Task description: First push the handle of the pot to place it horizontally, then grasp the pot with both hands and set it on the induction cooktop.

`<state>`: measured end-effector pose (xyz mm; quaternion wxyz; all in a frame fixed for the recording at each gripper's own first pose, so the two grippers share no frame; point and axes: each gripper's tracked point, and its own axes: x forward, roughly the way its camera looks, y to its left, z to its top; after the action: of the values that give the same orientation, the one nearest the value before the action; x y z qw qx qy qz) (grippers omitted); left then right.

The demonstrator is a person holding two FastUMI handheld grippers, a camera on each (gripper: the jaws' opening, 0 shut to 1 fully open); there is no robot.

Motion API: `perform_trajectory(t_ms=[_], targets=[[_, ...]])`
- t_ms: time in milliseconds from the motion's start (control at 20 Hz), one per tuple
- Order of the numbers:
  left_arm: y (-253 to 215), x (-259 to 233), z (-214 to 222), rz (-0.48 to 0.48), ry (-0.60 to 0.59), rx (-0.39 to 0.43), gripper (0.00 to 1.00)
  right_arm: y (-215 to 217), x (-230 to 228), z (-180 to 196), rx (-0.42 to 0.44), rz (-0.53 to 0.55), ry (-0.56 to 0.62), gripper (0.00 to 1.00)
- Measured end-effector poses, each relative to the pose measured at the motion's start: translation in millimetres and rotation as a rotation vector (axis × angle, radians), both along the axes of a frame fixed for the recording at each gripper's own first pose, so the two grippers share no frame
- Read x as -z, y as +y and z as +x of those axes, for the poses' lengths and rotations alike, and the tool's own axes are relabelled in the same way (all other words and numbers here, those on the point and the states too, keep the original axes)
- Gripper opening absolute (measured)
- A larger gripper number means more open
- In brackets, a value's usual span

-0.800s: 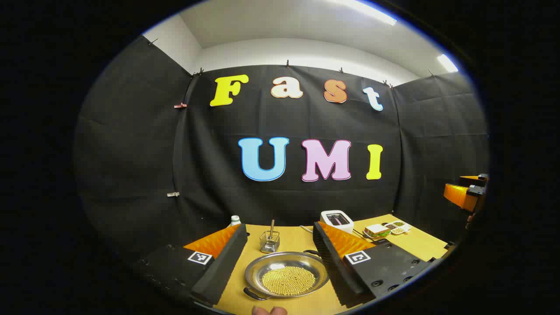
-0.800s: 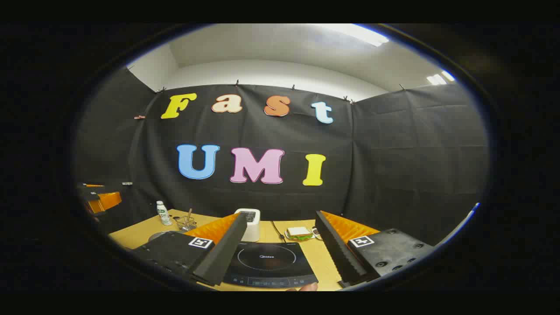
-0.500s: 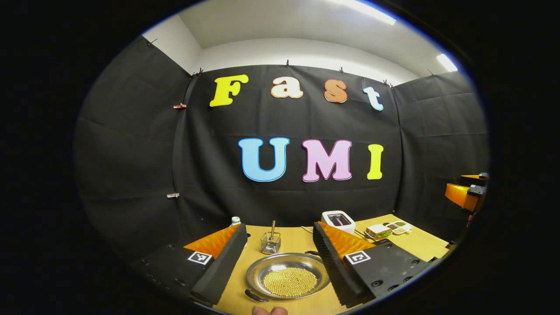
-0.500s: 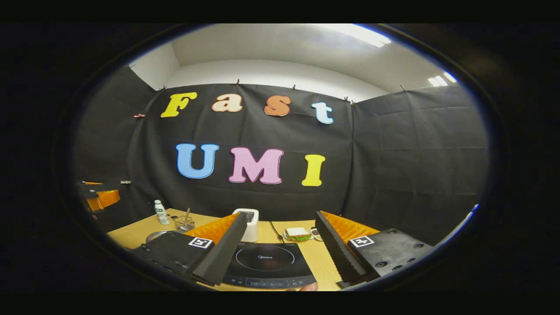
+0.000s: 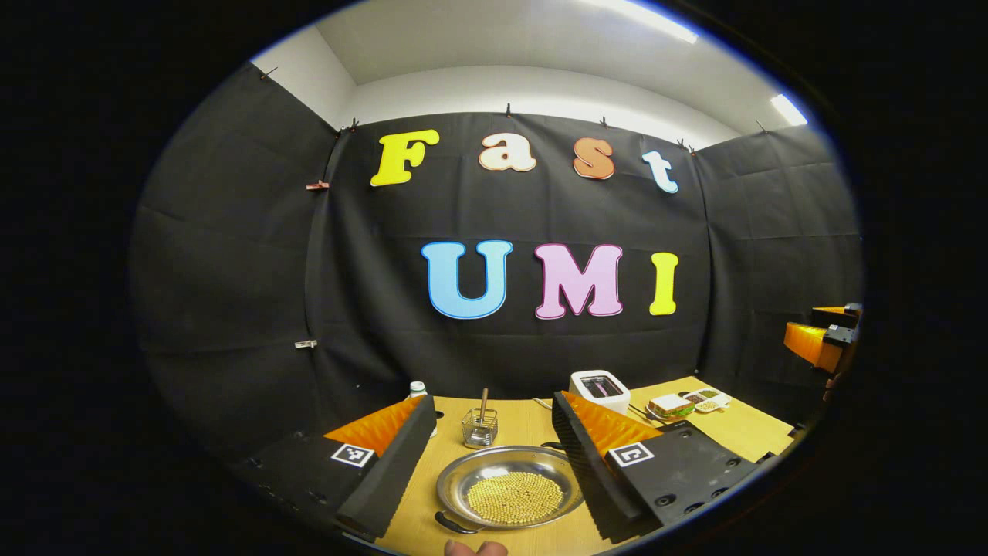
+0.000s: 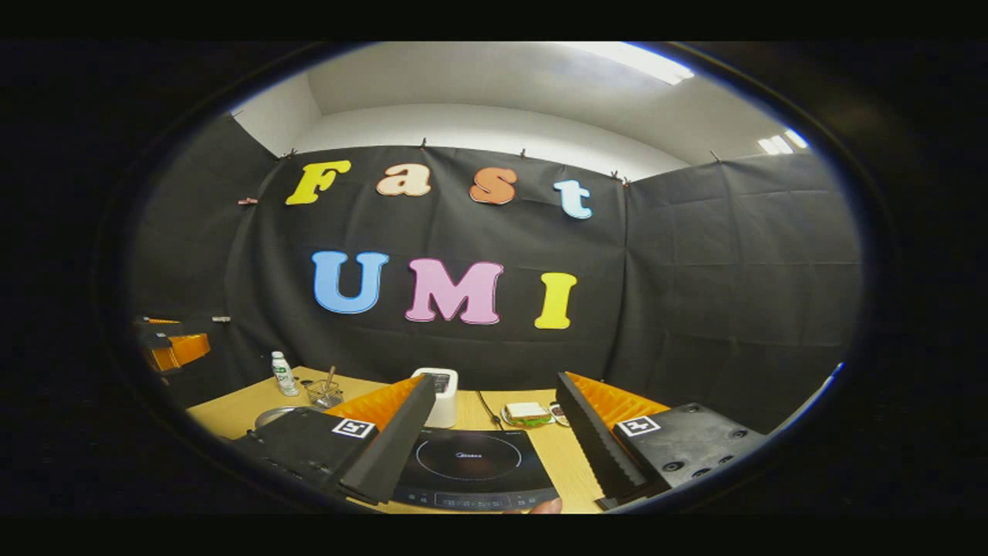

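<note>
A shallow steel pot point(image 5: 509, 486) with a bed of small yellow beads sits on the wooden table point(image 5: 525, 425). One dark loop handle point(image 5: 455, 527) points near-left and the other point(image 5: 549, 445) far-right. My left gripper point(image 5: 492, 413) hovers open above it, with the pot between and below its fingers. My right gripper point(image 6: 494, 386) is open over the black induction cooktop point(image 6: 471, 463), holding nothing. The pot's rim point(image 6: 272, 417) peeks out left of the right gripper's finger. The other gripper shows far off at each view's edge: the right gripper point(image 5: 818, 340) and the left gripper point(image 6: 171, 347).
A wire basket point(image 5: 479, 428) with a utensil, a small bottle point(image 5: 417, 388), a white toaster point(image 5: 600, 386), a sandwich plate point(image 5: 670, 405) and small dishes point(image 5: 706, 399) stand at the back. A fingertip point(image 5: 475, 548) shows at the bottom edge.
Both views have drifted very slightly, and the pot sits a touch to the right in the left gripper view. Both grippers stay open and nothing on the table has moved.
</note>
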<state>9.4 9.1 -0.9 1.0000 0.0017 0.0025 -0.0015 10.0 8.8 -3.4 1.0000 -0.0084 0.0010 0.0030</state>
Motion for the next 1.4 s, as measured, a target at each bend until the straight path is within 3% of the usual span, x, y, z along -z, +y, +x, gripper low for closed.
perform_trajectory(t_ms=[600, 700, 800, 900, 1250, 1400], targets=[[-4.5, -8.0, 4.4, -0.009, -0.035, 0.011, 0.94, -7.7, 3.4, -2.7, 0.014, -0.027, 0.003, 0.97], [-9.3, -6.4, 4.2, -0.005, -0.028, 0.036, 0.81, -10.0, 6.4, -2.5, 0.019, -0.027, 0.014, 0.98], [-19.3, -1.1, 4.7, 0.015, 0.005, 0.087, 0.44, -10.2, 5.5, -1.7, 0.017, -0.032, 0.013, 0.98], [-15.6, 7.5, 8.2, 0.027, 0.045, 0.088, 0.07, -15.8, 2.3, 1.2, 0.029, -0.052, 0.004, 0.96], [-39.1, 45.2, 9.0, 0.032, 0.204, 0.186, 0.05, -29.2, 6.2, 9.8, 0.064, -0.067, 0.006, 0.98], [-51.6, 82.1, 6.5, 0.06, 0.33, 0.277, 0.05, -30.3, 7.5, 10.2, 0.066, -0.056, 0.007, 0.98]])
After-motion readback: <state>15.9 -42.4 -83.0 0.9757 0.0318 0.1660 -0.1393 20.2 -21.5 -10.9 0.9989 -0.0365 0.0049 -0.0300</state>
